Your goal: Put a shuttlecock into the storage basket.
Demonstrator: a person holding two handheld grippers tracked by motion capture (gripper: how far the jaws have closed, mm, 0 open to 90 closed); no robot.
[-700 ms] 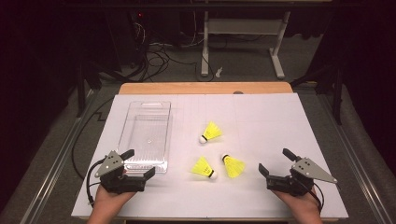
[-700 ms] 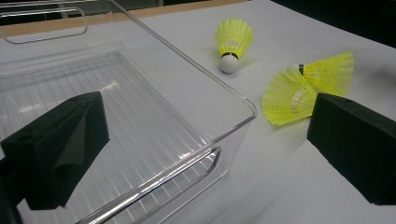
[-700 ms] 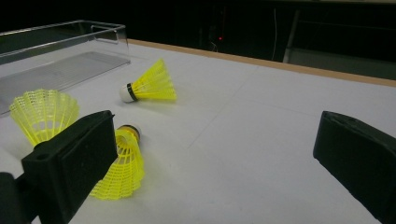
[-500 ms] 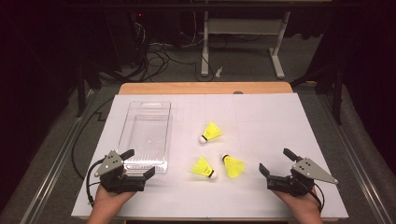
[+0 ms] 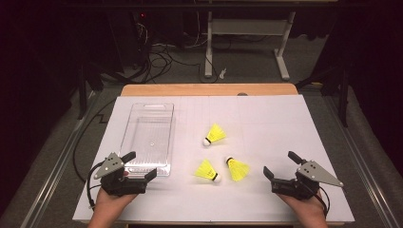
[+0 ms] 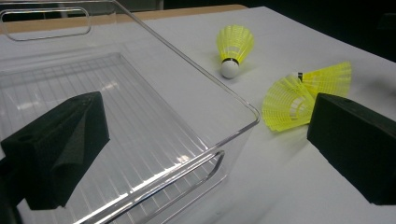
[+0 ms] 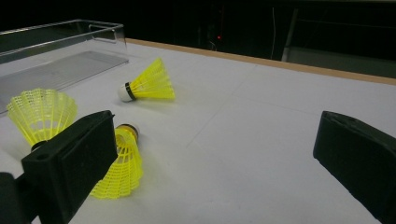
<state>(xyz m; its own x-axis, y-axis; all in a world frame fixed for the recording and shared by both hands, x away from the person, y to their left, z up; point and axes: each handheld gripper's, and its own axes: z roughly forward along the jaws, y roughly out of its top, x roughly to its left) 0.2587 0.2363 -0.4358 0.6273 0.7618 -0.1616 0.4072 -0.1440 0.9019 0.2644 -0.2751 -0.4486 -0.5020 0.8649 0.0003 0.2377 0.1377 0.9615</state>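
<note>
Both grippers rest at the near table edge, jaws spread and empty. The right gripper (image 5: 276, 166) lies nearer the closest shuttlecock (image 5: 237, 168), which sits just to its left, cork pointing away. The left gripper (image 5: 139, 164) sits at the clear bin (image 5: 147, 137).

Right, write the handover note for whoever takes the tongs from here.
Left tongs: open, holding nothing, resting at the near end of the clear bin.
Right tongs: open, holding nothing, near the table's right front, beside the shuttlecocks.
Three yellow shuttlecocks lie loose on the white table: far shuttlecock right of the bin, near-left shuttlecock and near-right shuttlecock close together in front.
Done: nothing has gone into the bin.
Left: probably all three shuttlecocks go into the bin; the near-right one looks the easiest first pick for the right tongs.
</note>
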